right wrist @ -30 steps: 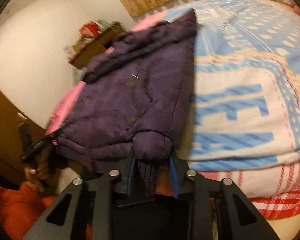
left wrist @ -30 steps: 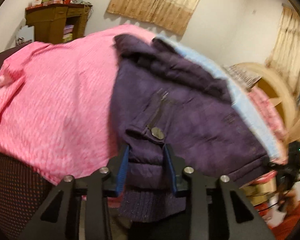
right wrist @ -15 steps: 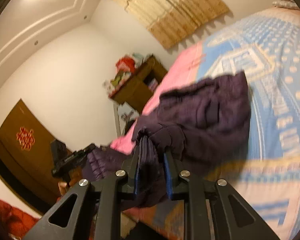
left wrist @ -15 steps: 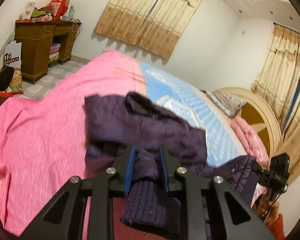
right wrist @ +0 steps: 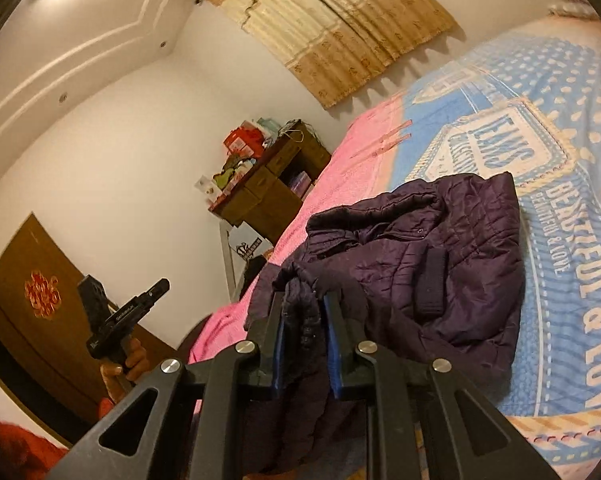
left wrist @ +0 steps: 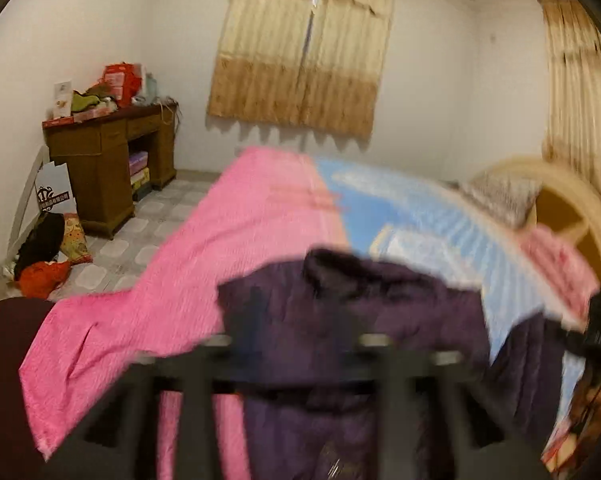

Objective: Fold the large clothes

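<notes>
Two tools are in my hands over the bed point(left wrist: 236, 216). My left tool point(left wrist: 296, 344), badly blurred in its own view, has just been opening; its jaws stand wide apart with the purple jacket point(left wrist: 340, 320) showing between them, and I cannot tell whether the pads touch the cloth. The jacket lies crumpled where the bed's pink sheet meets the blue quilt point(right wrist: 560, 240). My right tool point(right wrist: 306, 320) has just been closing, its blue pads point(right wrist: 334, 344) pinched tight on a dark fold of the jacket's near edge.
</notes>
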Motion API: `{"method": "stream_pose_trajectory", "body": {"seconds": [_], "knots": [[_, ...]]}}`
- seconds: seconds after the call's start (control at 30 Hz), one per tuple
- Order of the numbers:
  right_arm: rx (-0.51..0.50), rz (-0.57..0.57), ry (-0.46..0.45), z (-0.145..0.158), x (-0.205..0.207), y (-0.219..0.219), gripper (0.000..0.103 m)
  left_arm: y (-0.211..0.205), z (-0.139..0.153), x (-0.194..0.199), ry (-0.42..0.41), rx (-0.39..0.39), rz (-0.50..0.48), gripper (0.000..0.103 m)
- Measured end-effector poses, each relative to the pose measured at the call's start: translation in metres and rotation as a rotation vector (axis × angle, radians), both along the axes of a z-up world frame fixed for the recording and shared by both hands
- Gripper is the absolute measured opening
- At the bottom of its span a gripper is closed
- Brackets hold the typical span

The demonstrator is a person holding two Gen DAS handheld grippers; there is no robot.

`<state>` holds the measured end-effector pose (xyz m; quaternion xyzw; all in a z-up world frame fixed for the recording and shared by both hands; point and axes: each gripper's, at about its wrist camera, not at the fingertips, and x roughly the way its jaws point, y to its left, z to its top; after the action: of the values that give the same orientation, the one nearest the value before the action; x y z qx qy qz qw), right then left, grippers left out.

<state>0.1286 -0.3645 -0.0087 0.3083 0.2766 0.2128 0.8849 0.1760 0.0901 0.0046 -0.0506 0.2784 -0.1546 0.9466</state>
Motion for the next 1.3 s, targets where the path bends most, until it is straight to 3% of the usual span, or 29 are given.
{"method": "stream_pose_trajectory", "body": {"seconds": [0.03,0.2,0.27,0.33,0.47,0.53,0.57,0.63,0.7,0.77,0.83,0.9,1.1,1.3], "knots": [[-0.006,-0.004,-0.008,-0.001,-0.002,0.001,0.018,0.002,-0.012,-0.009,0.020,0.025,-0.001,0.075],[0.014,-0.022,-0.028,-0.008,-0.020,-0.005,0.018,0.010,-0.073,-0.056,0.157,0.086,-0.009,0.075],[0.009,-0.023,-0.029,-0.009,-0.028,-0.006,0.018,0.014,-0.103,-0.071,0.271,0.044,-0.023,0.075],[0.002,-0.024,-0.026,-0.011,-0.035,-0.007,0.018,0.020,-0.135,-0.088,0.400,-0.045,-0.028,0.076],[-0.007,-0.027,-0.032,-0.012,-0.047,-0.009,0.018,0.020,-0.165,-0.107,0.528,-0.200,-0.050,0.076],[-0.009,-0.032,-0.037,-0.013,-0.051,-0.009,0.018,0.019,-0.171,-0.115,0.544,-0.324,-0.096,0.078],[-0.004,-0.034,-0.039,-0.014,-0.054,-0.009,0.018,0.016,-0.173,-0.119,0.537,-0.348,-0.108,0.082],[0.009,-0.044,-0.037,-0.018,-0.058,-0.011,0.018,0.009,-0.174,-0.121,0.505,-0.363,-0.125,0.092],[0.033,-0.058,-0.029,-0.025,-0.063,-0.015,0.018,0.003,-0.178,-0.119,0.514,-0.360,-0.117,0.091],[0.048,-0.071,-0.020,-0.030,-0.066,-0.019,0.018,-0.001,-0.182,-0.120,0.516,-0.351,-0.101,0.075],[0.049,-0.085,-0.014,-0.034,-0.071,-0.022,0.018,0.002,-0.180,-0.122,0.501,-0.323,-0.079,0.039],[0.049,-0.094,-0.002,-0.039,-0.075,-0.023,0.018,0.007,-0.178,-0.123,0.496,-0.376,-0.074,0.030],[0.106,-0.096,-0.002,-0.041,-0.076,-0.029,0.018,0.012,-0.145,-0.114,0.436,-0.457,-0.095,0.021],[0.095,-0.103,-0.111,0.004,-0.051,-0.034,0.010,0.000,-0.077,-0.062,0.320,-0.468,-0.148,0.020]]}}
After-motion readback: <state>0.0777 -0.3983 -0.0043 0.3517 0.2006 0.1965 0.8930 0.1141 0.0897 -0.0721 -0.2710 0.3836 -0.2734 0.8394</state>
